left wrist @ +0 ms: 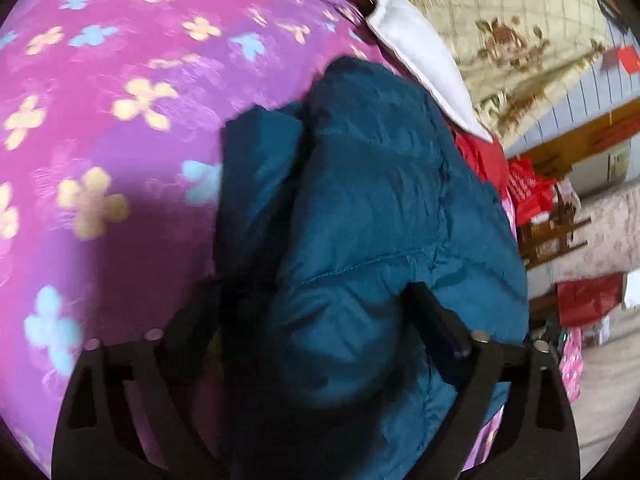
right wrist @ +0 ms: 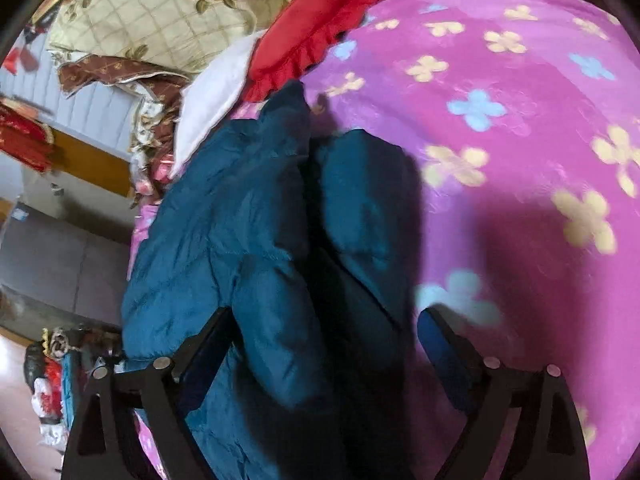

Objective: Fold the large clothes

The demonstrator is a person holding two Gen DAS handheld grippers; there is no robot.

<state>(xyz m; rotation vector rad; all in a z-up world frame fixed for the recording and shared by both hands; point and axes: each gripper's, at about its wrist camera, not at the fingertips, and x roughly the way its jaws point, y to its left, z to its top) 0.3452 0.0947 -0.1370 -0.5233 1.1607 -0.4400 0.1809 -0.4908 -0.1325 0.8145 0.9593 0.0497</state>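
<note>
A teal puffer jacket (left wrist: pixel 372 200) lies bunched on a pink flowered bedspread (left wrist: pixel 100 100). In the left wrist view the left gripper (left wrist: pixel 312 300) has its two black fingers spread wide with a thick bulge of the jacket between them. In the right wrist view the jacket (right wrist: pixel 248 232) lies in two padded folds, and the right gripper (right wrist: pixel 324 320) has its fingers wide apart around the lower fold. The bedspread (right wrist: pixel 520 140) shows to the right. I cannot see the fingertips pinch the cloth in either view.
A white pillow (left wrist: pixel 420 52) and a red frilled cushion (right wrist: pixel 320 20) lie at the head of the bed beside a cream floral quilt (left wrist: pixel 520 32). The bed edge runs beside the jacket, with red bags (left wrist: pixel 528 196) and furniture on the floor beyond.
</note>
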